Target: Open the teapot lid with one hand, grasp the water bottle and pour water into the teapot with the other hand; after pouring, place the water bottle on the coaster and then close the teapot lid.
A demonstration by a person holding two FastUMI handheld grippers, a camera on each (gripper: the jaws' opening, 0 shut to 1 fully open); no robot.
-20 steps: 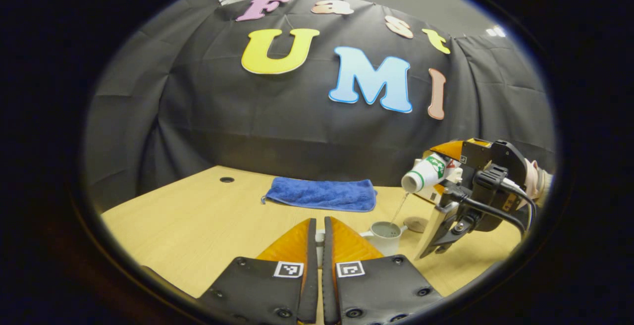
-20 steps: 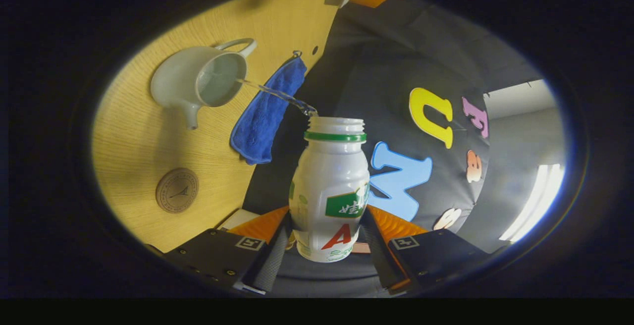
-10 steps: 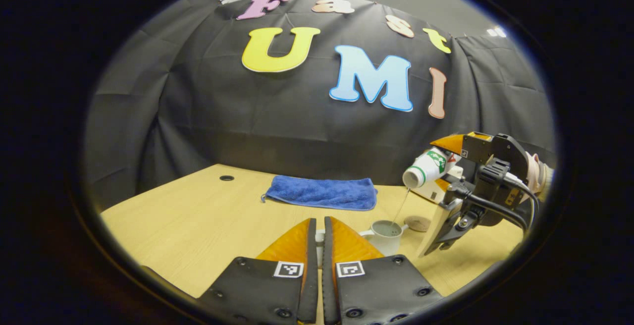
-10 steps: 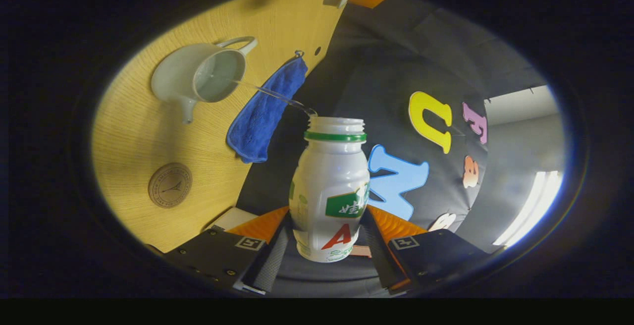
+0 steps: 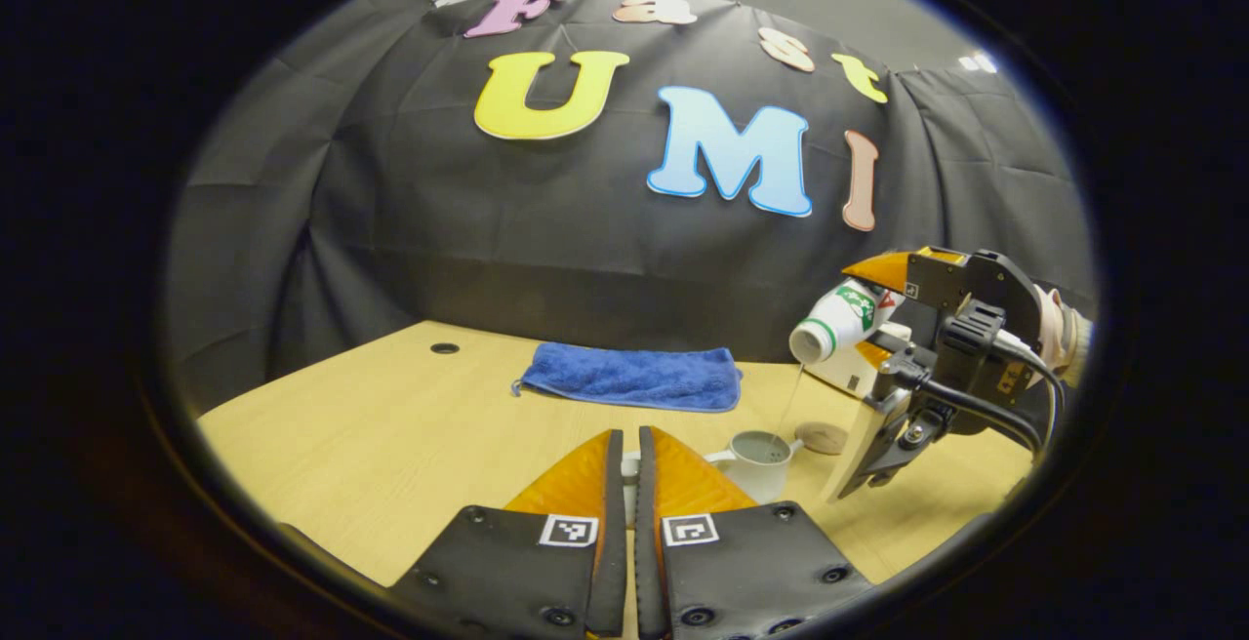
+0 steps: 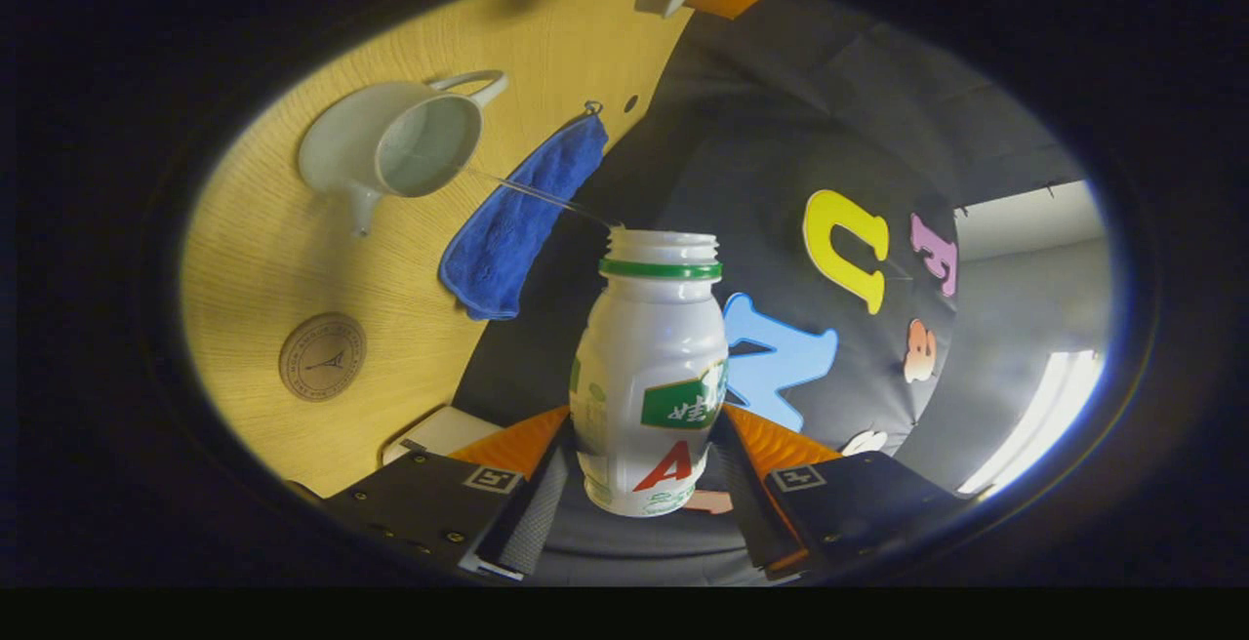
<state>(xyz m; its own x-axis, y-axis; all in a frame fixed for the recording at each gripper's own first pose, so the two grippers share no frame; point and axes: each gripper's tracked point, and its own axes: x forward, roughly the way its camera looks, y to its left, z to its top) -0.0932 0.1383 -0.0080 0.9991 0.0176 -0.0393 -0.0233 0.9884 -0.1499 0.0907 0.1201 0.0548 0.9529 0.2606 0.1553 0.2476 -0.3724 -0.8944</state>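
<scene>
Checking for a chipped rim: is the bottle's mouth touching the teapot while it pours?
Apart. In the left gripper view the tilted bottle hangs well above the teapot, with a thin stream of water falling through the gap between them.

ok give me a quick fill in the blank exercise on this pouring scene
1. The right gripper holds the water bottle tilted over the ____.
2. The round coaster on the table has ____ on it.
3. The folded cloth is ____ in colour.
4. The bottle's neck ring is ____.

Missing words: teapot; nothing; blue; green
</scene>
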